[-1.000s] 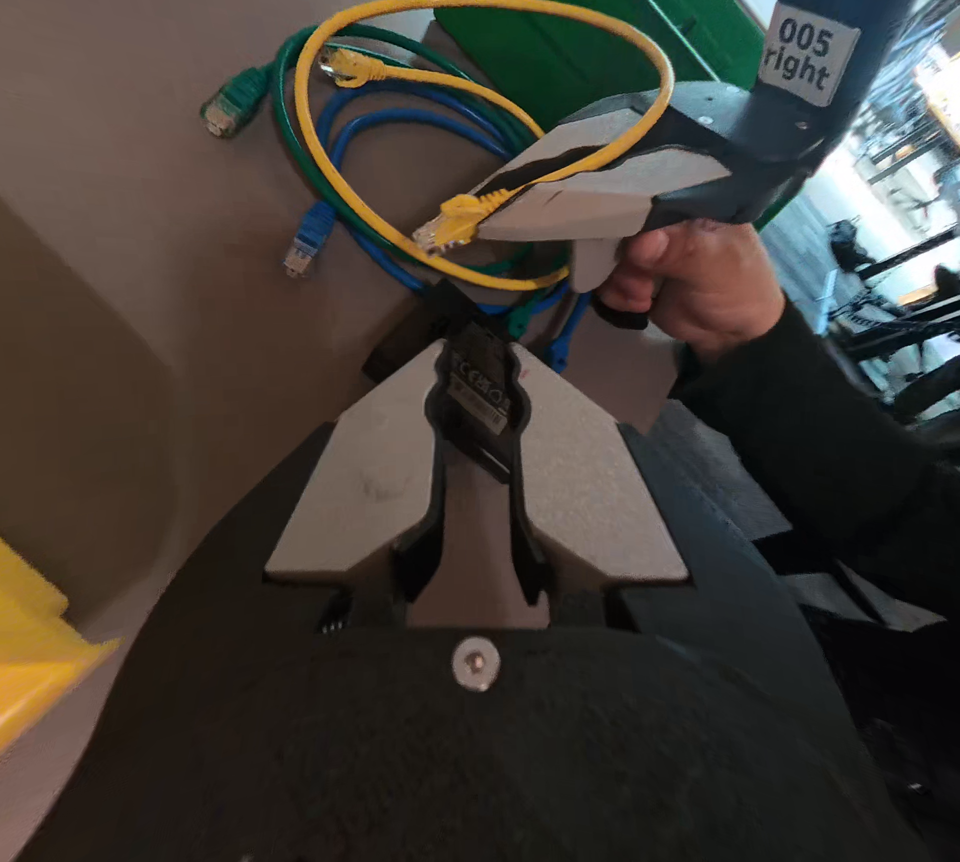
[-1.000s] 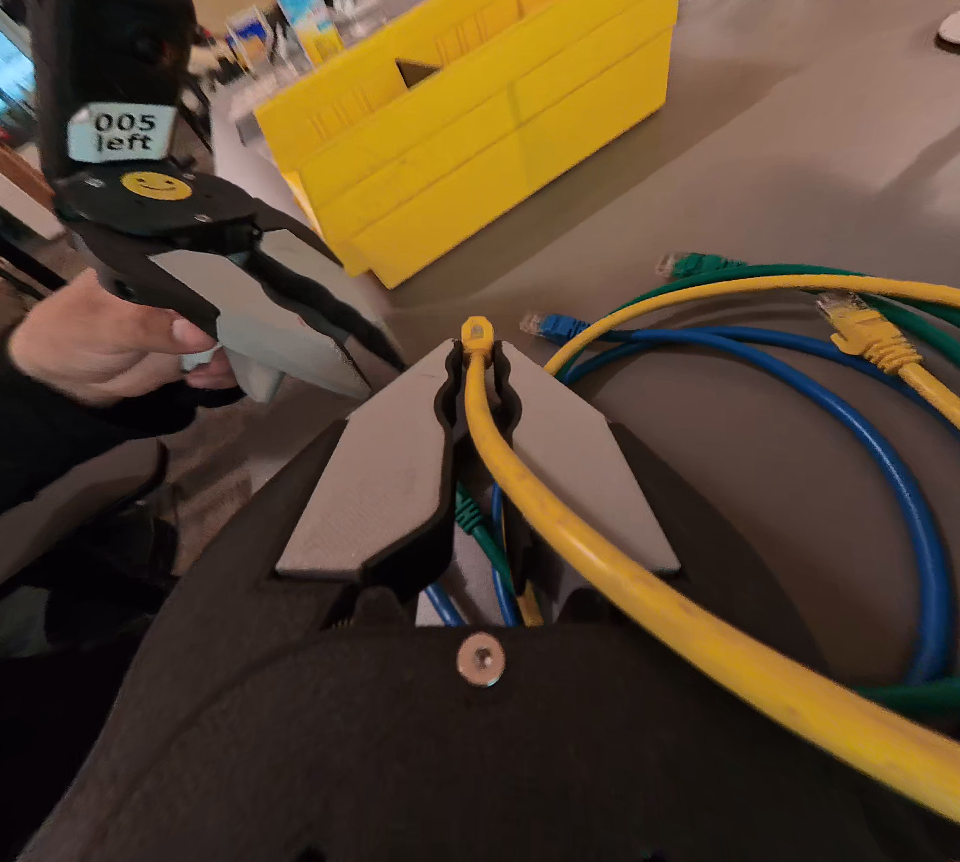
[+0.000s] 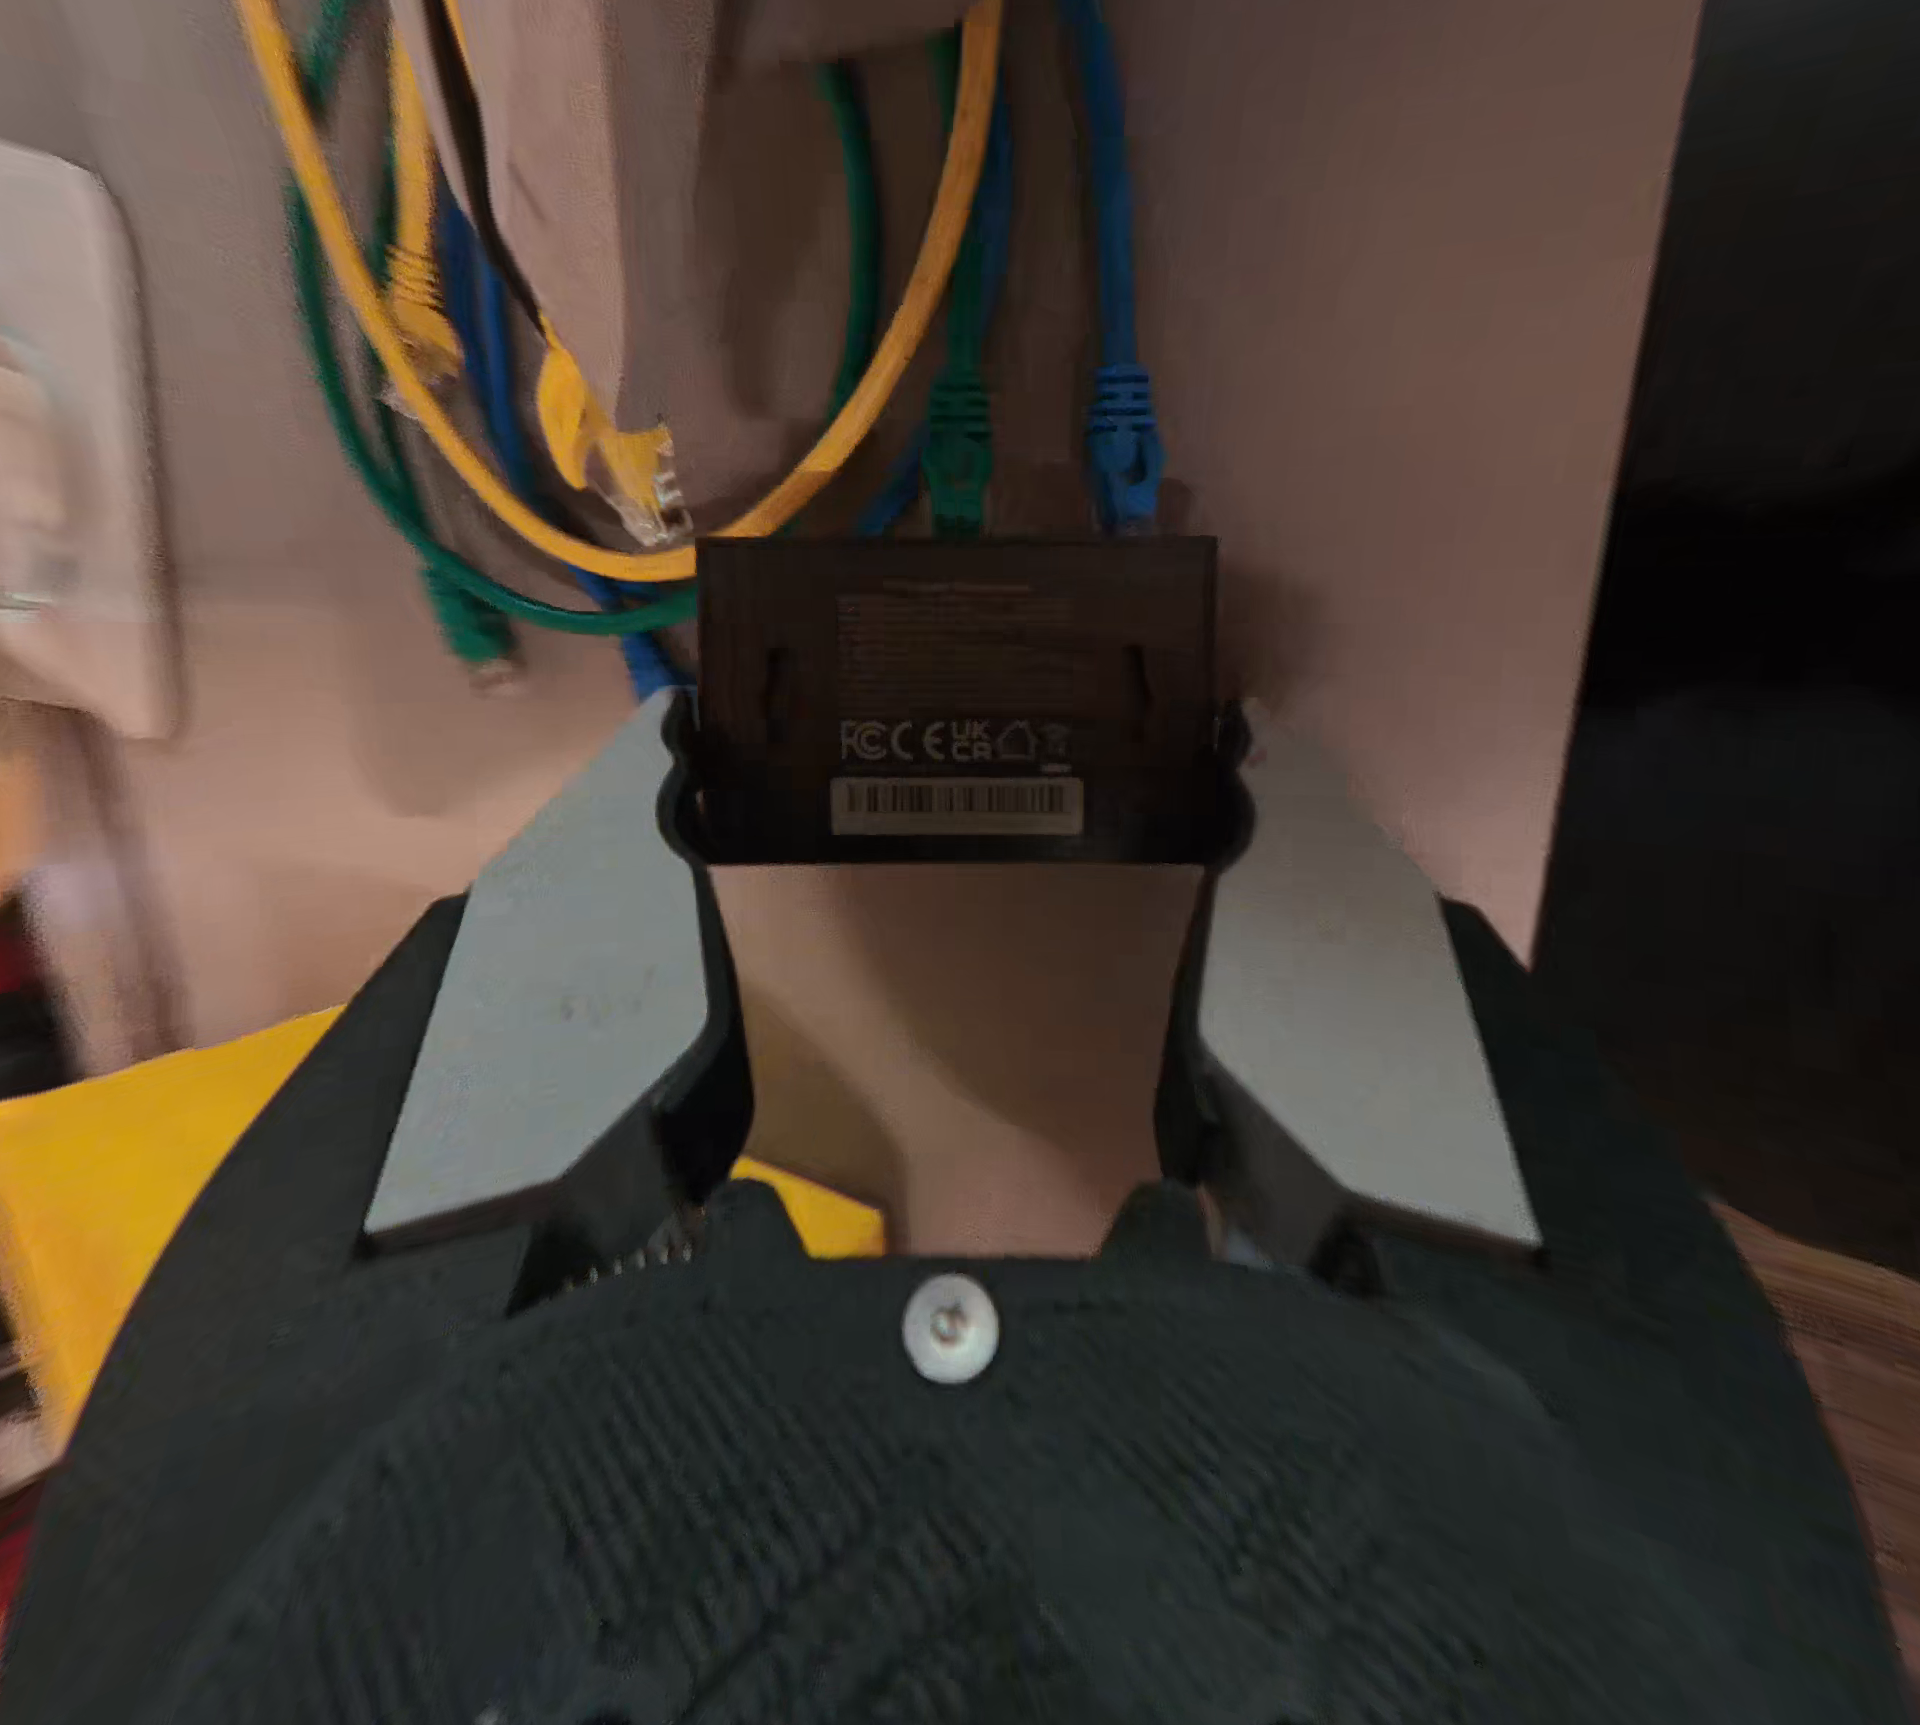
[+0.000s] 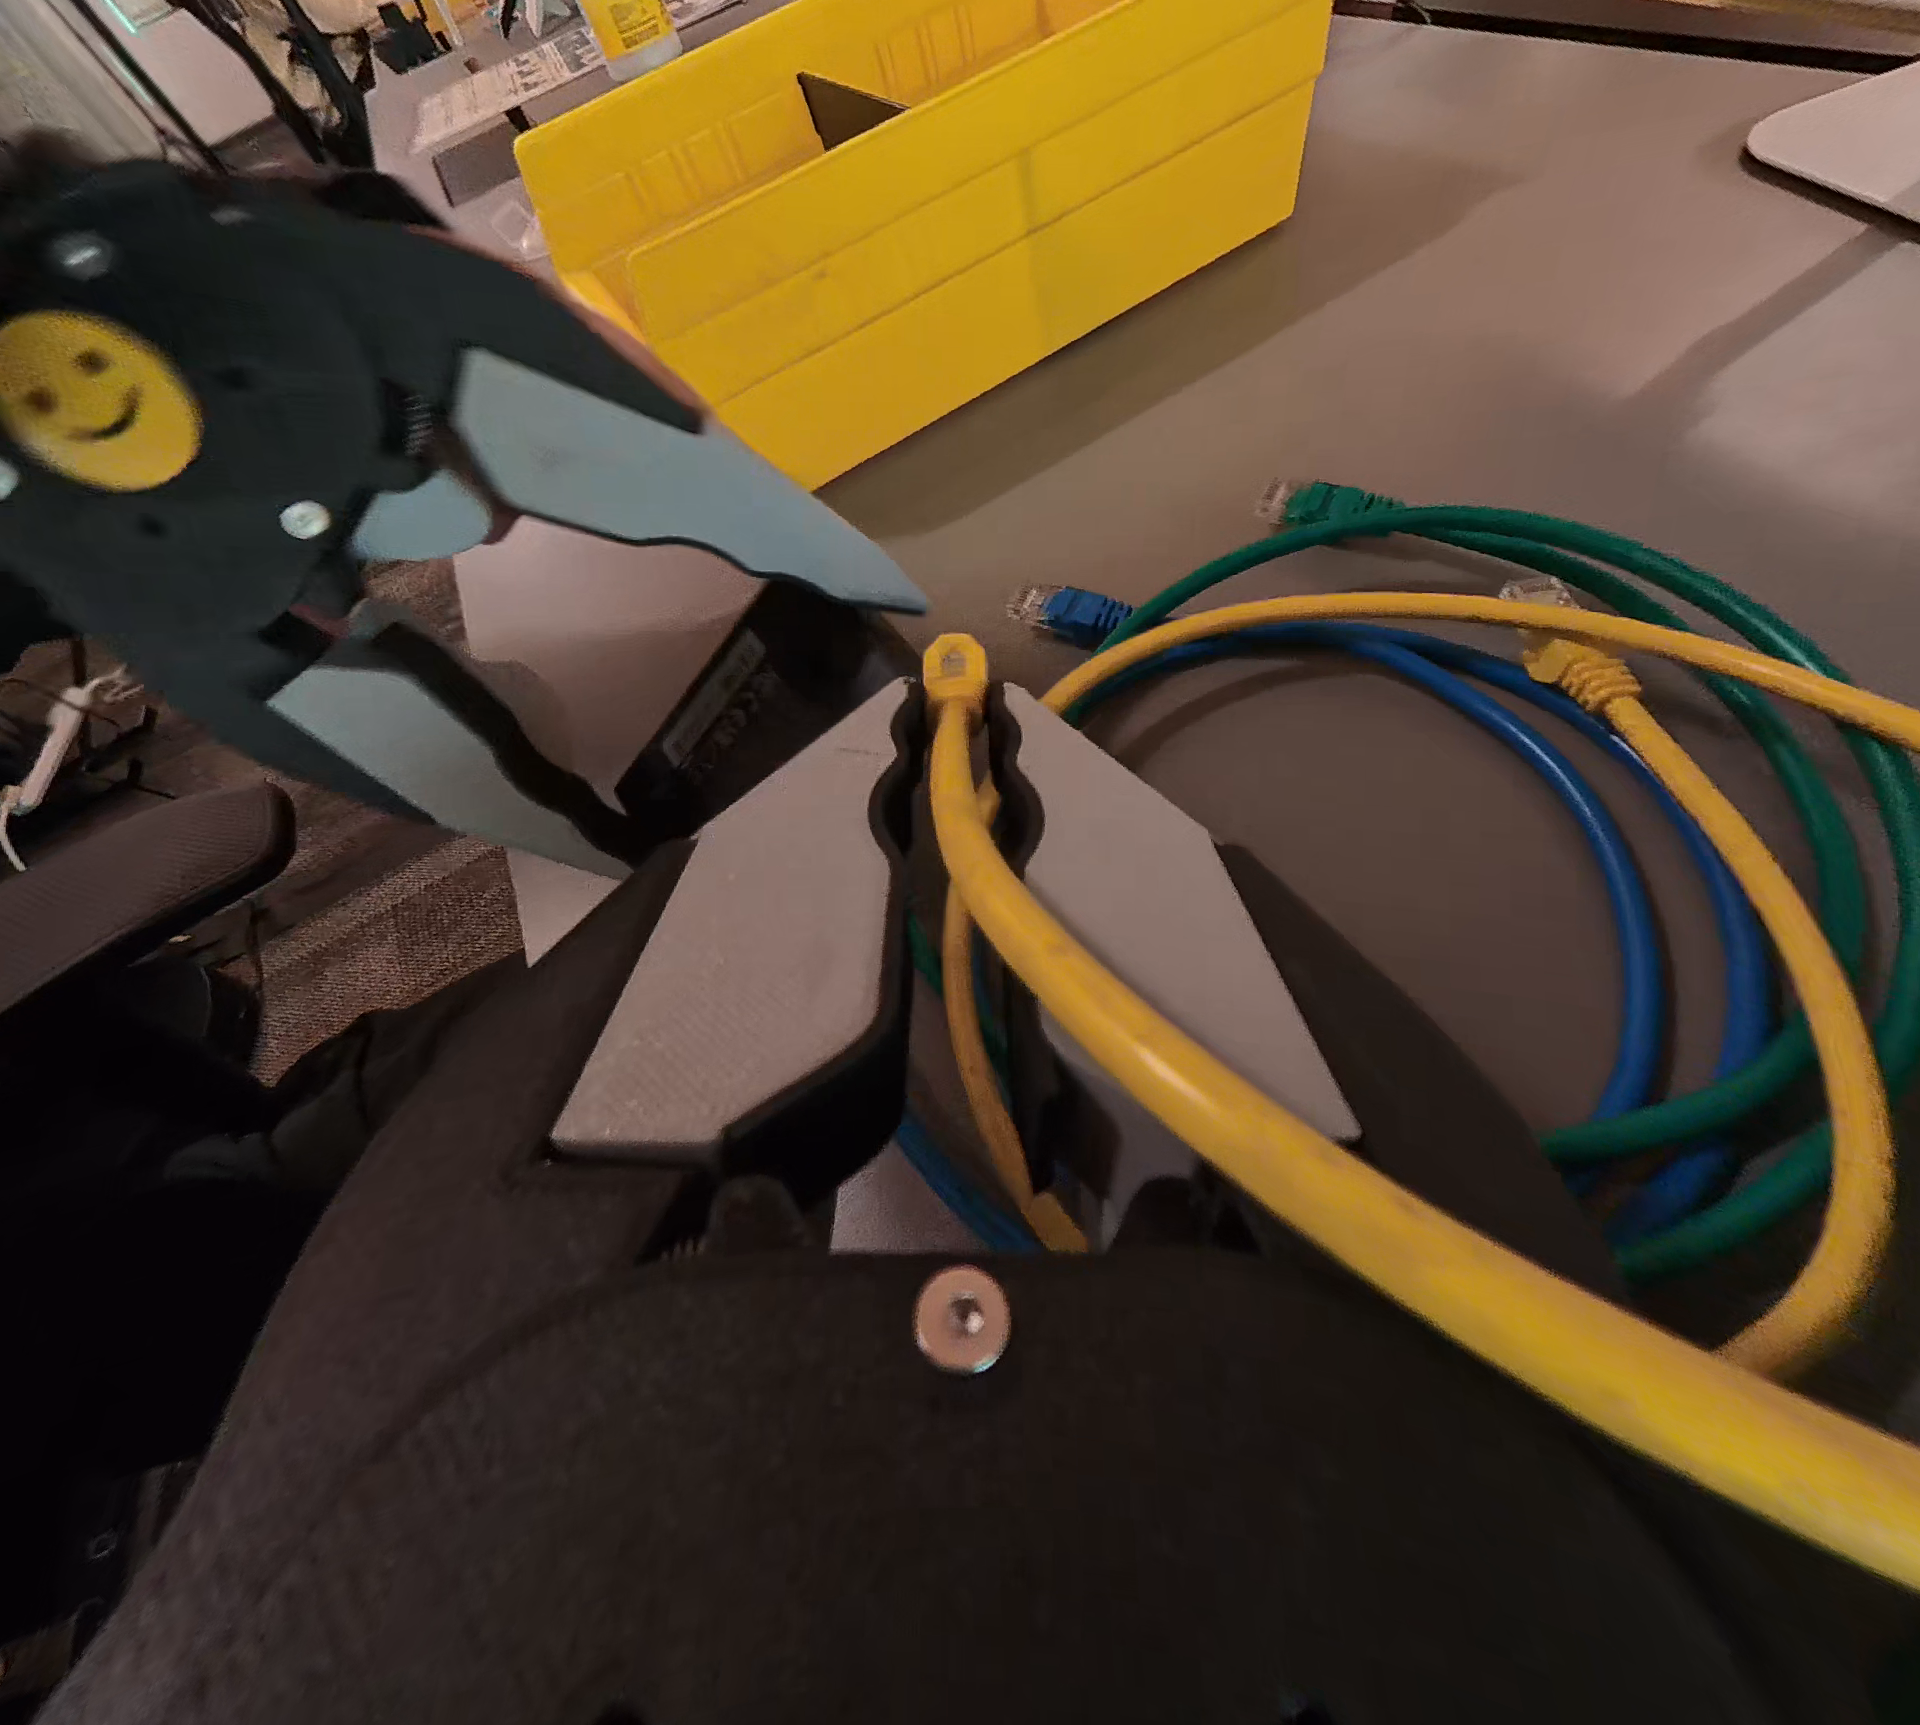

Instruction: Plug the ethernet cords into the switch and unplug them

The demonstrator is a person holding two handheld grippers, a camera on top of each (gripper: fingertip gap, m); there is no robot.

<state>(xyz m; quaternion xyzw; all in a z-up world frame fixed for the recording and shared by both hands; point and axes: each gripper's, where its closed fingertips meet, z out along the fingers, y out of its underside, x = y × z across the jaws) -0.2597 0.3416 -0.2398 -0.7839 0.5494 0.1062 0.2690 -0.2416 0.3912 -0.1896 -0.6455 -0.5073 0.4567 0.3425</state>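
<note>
The left tongs are clamping the black switch while the right tongs are pinching the yellow plug, pointing toward the switch's free port beside them.

- switch is black, with a pale barcode sticker on its underside
- three cords: yellow cord, blue cord and green cord, each plug boot matching its cable
- both grippers are black with light grey fingers
- left gripper has a round yellow smiley sticker on it
- bin is bright yellow all over
- table is plain grey, kinda matte
</note>
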